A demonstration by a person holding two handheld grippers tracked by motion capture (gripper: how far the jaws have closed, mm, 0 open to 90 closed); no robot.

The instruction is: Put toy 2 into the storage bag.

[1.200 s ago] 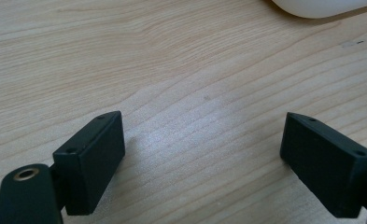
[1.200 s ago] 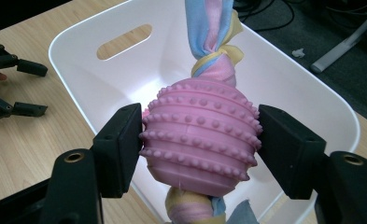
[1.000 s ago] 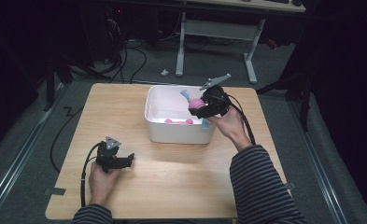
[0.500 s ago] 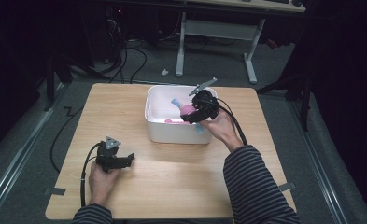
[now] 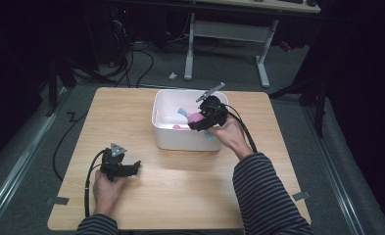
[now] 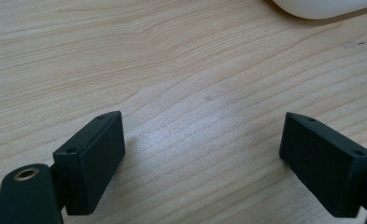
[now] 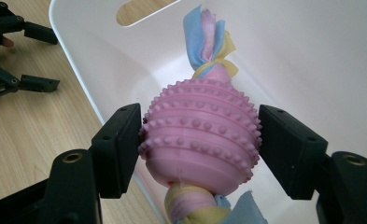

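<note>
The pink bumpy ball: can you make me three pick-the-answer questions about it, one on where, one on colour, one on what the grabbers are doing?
1. Where is the pink ball?
A. over the white bin
B. on the floor
C. by the left gripper

2. What colours are the cloth strips tied to it?
A. red, black
B. blue, yellow, pink
C. green

3. How are the left gripper's jaws?
A. shut on the ball
B. shut on cloth
C. open, nothing between

Answers: 1 A, the right gripper holds it above the bin's inside. 2 B, the right gripper view shows them. 3 C, bare table lies between them.
</note>
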